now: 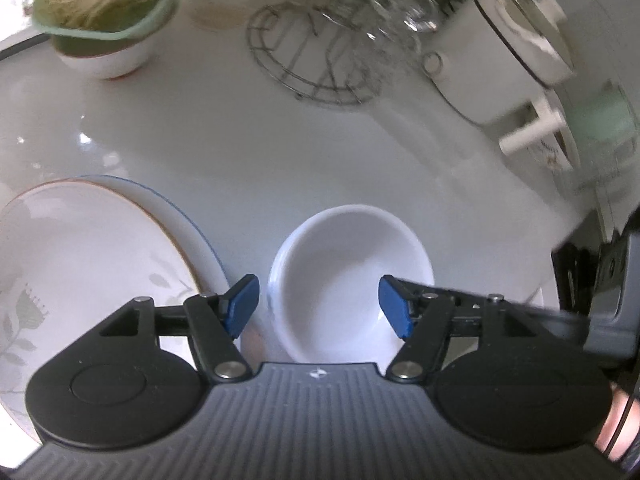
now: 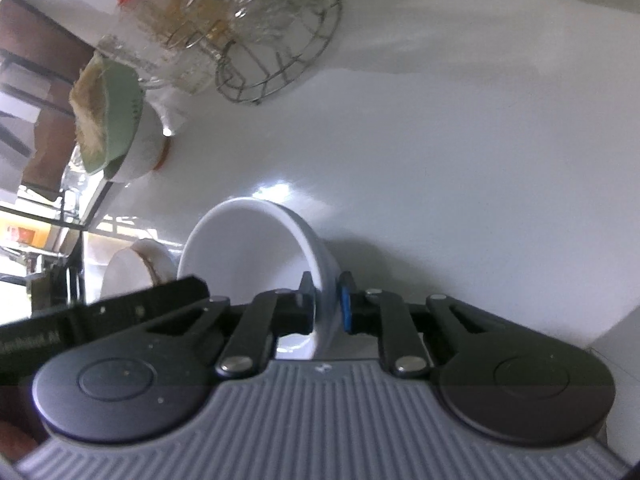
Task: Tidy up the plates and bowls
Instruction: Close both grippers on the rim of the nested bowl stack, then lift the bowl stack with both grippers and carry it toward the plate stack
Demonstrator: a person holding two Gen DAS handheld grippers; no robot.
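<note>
Right wrist view showed the right gripper (image 2: 326,304) clamped on the round white ceramic bowl's (image 2: 248,248) rim; left gripper (image 1: 319,306) hung open above it

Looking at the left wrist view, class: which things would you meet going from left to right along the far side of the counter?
Green-rimmed bowl → wire rack → clear glass → white container.
</note>
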